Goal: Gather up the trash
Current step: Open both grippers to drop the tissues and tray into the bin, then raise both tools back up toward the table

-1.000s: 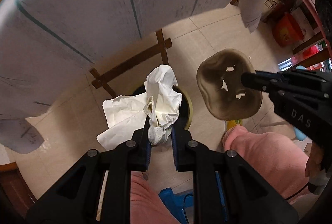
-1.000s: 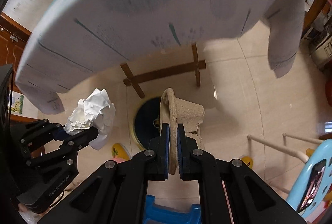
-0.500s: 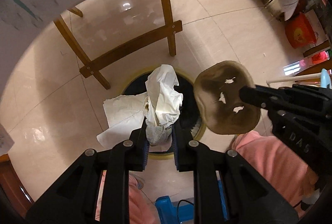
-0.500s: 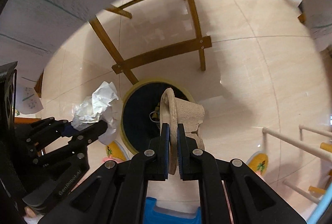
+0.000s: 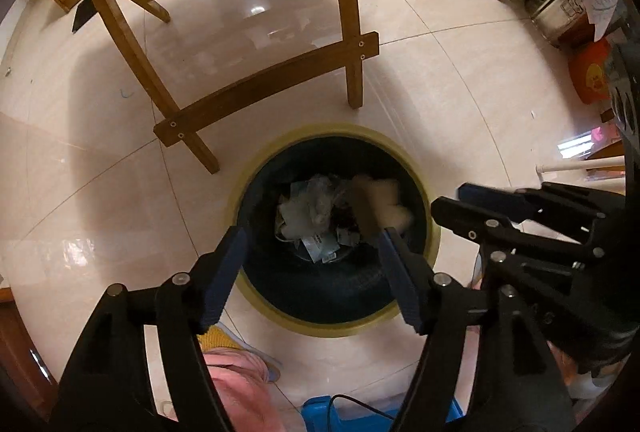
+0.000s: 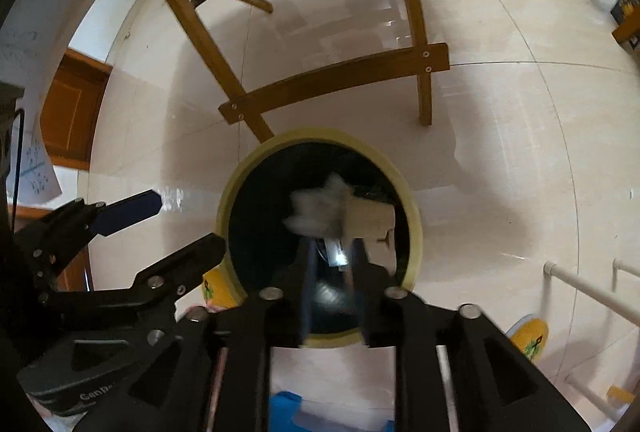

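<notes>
A round trash bin (image 5: 430,192) with a yellow-green rim and black liner stands on the tiled floor, also in the right wrist view (image 6: 416,220). My left gripper (image 5: 314,252) is open and empty above its mouth. My right gripper (image 6: 332,252) is open, its fingers blurred; it also shows in the left wrist view (image 5: 452,200). A brown paper-pulp cup (image 6: 370,220) and a white crumpled tissue (image 6: 316,210) are blurred in the bin mouth, free of both grippers. The cup shows in the left wrist view (image 5: 380,204) over other trash (image 5: 312,212) at the bin's bottom.
A wooden table frame with a crossbar (image 5: 264,88) stands just behind the bin. An orange container (image 5: 592,76) and boxes sit at far right. A white rail (image 6: 588,292) runs at lower right. My knees in pink (image 5: 240,392) are below.
Both grippers dropped lower over the bin and opened. The tissue left the left gripper and the brown cup left the right gripper; both are falling into the bin.
</notes>
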The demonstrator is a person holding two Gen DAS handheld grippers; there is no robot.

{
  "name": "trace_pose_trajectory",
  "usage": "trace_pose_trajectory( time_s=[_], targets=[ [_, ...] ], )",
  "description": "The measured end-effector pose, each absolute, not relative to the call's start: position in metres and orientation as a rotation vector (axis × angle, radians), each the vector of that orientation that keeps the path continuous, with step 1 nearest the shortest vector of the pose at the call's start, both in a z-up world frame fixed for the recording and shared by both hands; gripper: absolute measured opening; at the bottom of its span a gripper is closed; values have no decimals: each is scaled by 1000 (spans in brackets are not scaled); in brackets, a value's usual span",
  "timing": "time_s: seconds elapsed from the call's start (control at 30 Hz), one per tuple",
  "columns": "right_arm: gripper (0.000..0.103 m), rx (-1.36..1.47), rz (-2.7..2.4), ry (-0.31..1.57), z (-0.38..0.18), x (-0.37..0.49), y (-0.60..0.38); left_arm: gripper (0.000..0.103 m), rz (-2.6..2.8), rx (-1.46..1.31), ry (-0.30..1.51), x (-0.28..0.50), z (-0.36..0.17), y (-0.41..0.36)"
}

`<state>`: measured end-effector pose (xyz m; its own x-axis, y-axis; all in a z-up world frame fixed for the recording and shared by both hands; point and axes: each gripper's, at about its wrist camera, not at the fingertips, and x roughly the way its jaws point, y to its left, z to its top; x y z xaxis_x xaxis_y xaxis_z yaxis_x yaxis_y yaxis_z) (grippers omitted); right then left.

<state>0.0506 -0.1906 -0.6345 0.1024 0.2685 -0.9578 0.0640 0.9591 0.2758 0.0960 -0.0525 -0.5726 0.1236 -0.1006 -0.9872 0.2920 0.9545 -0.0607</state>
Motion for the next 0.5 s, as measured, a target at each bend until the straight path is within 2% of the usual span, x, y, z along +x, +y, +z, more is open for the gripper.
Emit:
trace_pose_trajectory(
  time_s=[0.1, 0.37, 0.5],
  targets=[
    [41, 275, 125, 1442, -634, 49, -197, 77, -279, 163, 1412, 98, -571, -49],
    [41, 277, 96, 1464, -614, 41, -202, 78, -294, 180, 1401, 90, -535, -56],
    [45, 286, 69, 1482, -588, 35, -207, 78, -301, 186, 1408, 83, -506, -59]
  ],
)
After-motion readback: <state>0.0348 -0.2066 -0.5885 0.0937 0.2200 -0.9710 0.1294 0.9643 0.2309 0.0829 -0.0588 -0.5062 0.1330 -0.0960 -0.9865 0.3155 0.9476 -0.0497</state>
